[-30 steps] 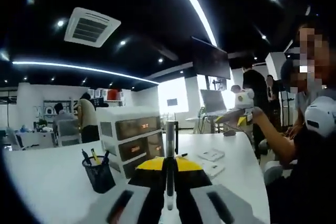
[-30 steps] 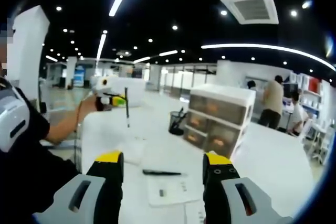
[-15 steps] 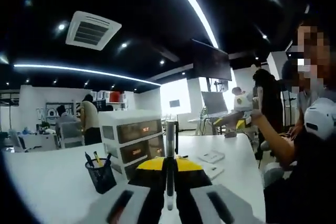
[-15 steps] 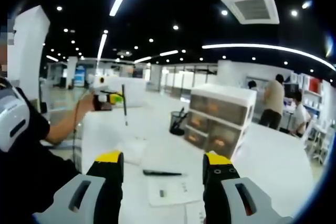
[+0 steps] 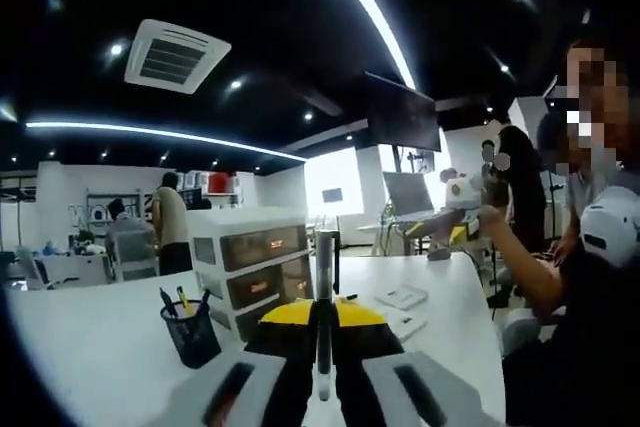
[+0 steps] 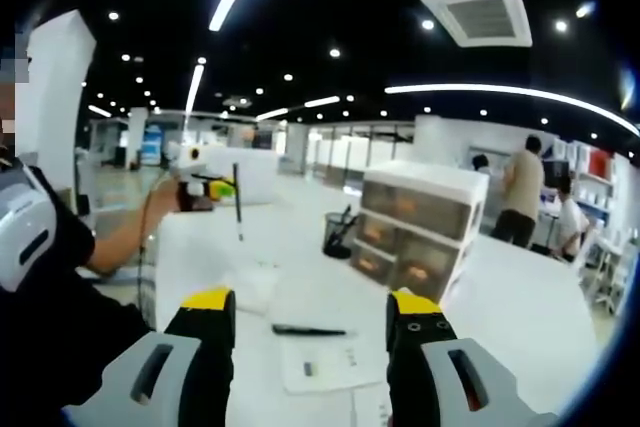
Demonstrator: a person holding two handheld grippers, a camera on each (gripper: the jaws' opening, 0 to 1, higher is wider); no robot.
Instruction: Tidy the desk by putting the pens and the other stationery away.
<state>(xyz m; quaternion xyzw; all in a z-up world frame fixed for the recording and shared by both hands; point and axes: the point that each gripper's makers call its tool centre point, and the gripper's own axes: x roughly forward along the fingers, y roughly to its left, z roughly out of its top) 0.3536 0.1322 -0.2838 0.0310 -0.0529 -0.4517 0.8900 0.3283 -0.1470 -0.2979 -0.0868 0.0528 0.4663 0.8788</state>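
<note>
My left gripper (image 5: 322,311) is shut on a slim grey pen (image 5: 325,282) that stands upright between its yellow-tipped jaws. In the right gripper view the left gripper (image 6: 214,188) is held above the white desk's (image 6: 520,317) far left, the pen (image 6: 238,205) hanging down from it. A black mesh pen cup (image 5: 190,333) with several pens stands left of my left jaws, seen also as the pen cup (image 6: 339,235) beside the drawer unit. My right gripper (image 6: 311,303) stands open over the desk. A black pen (image 6: 308,329) lies on the desk between its jaws.
A white drawer unit (image 5: 254,263) (image 6: 421,227) stands behind the cup. Paper sheets (image 6: 326,361) and white pads (image 5: 402,297) lie on the desk. My right gripper (image 5: 447,226) shows at the right of the left gripper view. People stand in the background.
The left gripper with its pen has drifted slightly left in the right gripper view. People in the background have walked on. Both grips are unchanged.
</note>
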